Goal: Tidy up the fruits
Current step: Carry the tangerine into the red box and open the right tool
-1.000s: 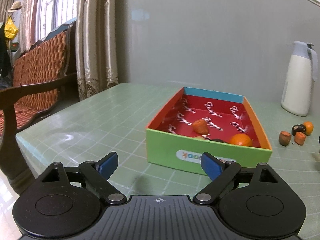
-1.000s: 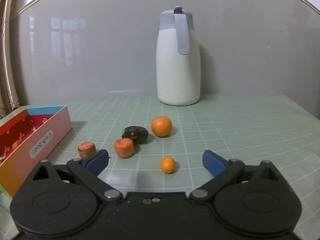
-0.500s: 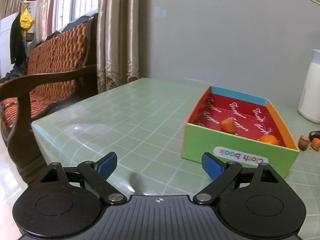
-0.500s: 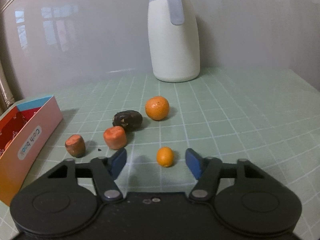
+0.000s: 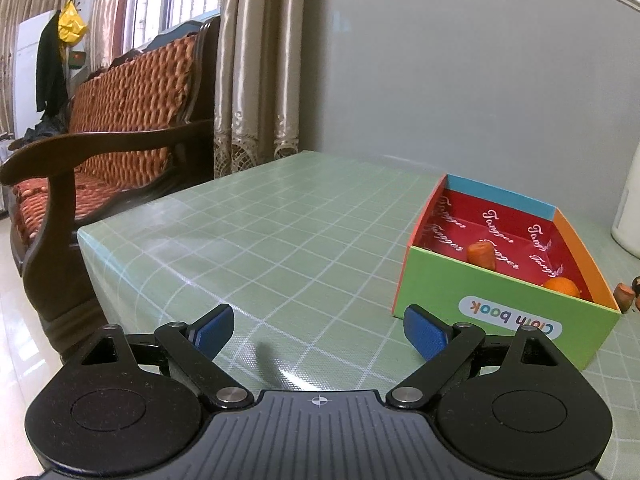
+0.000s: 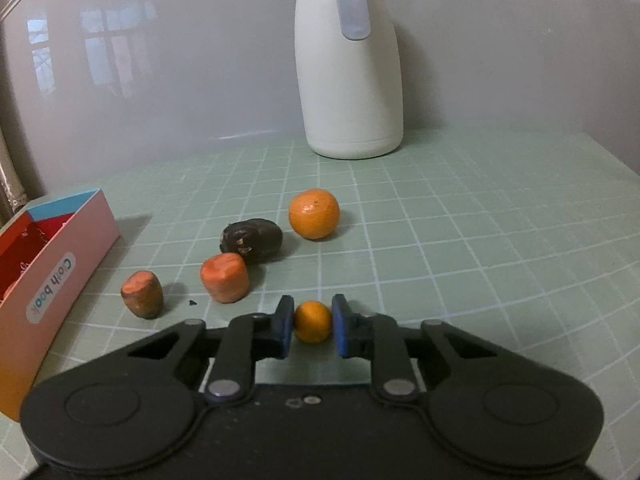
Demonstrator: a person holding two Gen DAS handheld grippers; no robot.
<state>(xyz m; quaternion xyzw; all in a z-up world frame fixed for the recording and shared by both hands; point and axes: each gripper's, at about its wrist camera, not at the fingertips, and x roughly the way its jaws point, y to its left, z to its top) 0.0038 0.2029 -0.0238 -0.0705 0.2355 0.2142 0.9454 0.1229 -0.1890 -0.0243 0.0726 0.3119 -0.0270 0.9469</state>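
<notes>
Step in hand: picking up one loose fruit, judged from the right tool (image 6: 312, 326), whose blue pads sit against both sides of a small orange fruit (image 6: 312, 321) low over the green gridded bench (image 6: 480, 240).

Right tool: closed onto the small orange fruit (whether it has left the bench cannot be told).

Left tool: (image 5: 320, 330) wide apart, holding nothing, just in front of the box's green wall.

Box: (image 5: 496, 300) the landmark, a colourful open box with a red lining; an orange-red piece (image 5: 482, 254) and a round orange fruit (image 5: 562, 286) already lie inside.

Loose fruit right of the box: a brownish-orange piece (image 6: 143, 294) nearest it, then an orange-red chunk (image 6: 225, 282), a dark fruit (image 6: 252, 240) and a larger orange (image 6: 314, 219).

Far from the box: a white jug (image 6: 352, 80) by the wall.

Next move calls for: likely lifting the gripped fruit, carrying it left over the box's rim, then releasing it inside.
</notes>
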